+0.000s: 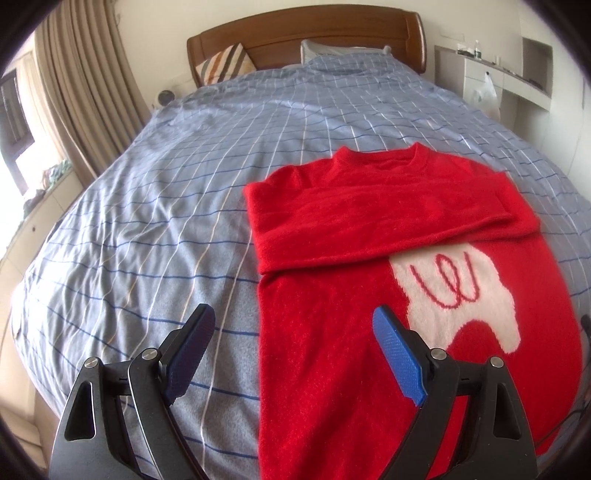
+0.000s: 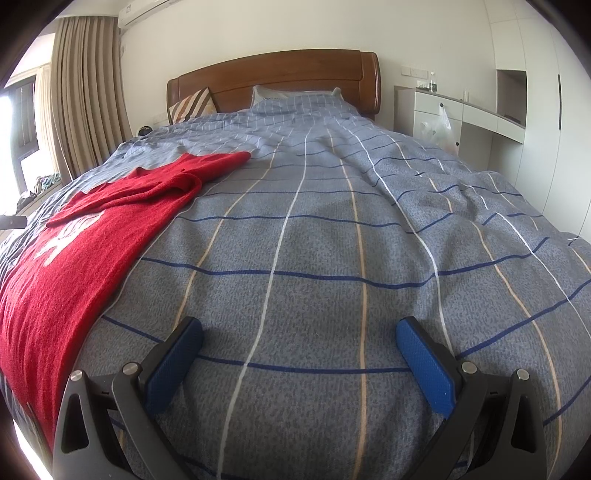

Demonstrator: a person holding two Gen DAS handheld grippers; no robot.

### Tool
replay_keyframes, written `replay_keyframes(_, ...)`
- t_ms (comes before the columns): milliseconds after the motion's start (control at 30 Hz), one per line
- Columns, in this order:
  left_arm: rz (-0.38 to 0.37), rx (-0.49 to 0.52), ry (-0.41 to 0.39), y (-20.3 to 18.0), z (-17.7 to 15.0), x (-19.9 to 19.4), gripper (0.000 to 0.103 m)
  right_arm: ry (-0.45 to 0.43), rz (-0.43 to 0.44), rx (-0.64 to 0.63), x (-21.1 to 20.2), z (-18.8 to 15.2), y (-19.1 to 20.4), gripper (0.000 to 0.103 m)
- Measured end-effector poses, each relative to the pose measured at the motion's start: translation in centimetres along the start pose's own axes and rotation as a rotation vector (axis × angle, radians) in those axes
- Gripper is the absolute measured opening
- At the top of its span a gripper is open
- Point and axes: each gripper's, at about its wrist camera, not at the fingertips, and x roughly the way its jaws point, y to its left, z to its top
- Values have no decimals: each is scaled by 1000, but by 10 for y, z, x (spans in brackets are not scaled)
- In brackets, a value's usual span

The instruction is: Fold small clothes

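Sunlit from the curtained window, the bedroom is giving you a wide checked blue duvet (image 2: 332, 258) as your folding surface, and the red sweater (image 1: 332, 295) is lying flat on it, collar pointing toward the wooden headboard (image 1: 306, 33).

Both sleeves look to be already folded across the chest — one red band is lying over the top of the white motif (image 1: 461, 295), just below the collar. The long body below that band is lying unfolded, so the fold of the hem up toward the collar seems to be what is left for you.

Your left gripper (image 1: 295, 354) is hovering over the sweater's edge on the side facing the window, near the hem end; its jaws are standing wide apart and gripping nothing, one pad over the duvet and the other over the red knit. Your right gripper (image 2: 299, 358) is sitting beside the sweater on the side away from the window, also spread wide and empty — only bare duvet is showing between its pads, with the sweater off to its left.
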Motion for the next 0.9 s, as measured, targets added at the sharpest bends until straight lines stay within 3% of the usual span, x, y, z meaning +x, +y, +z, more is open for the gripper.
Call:
replay_keyframes(233, 4, 10, -9, -1, -6, 1, 92, 0, 0, 0, 0, 0, 0, 103)
replay_keyframes(433, -34, -144, -2, 40, -17, 15, 93, 0, 0, 0, 0, 0, 0, 103)
replay_keyframes(700, 5, -444, 117, 109, -46, 60, 93, 1, 0, 0, 0, 0, 0, 103)
replay_keyframes(900, 7, -441, 71, 112, -62, 67, 98, -1, 0, 0, 0, -1, 0, 103)
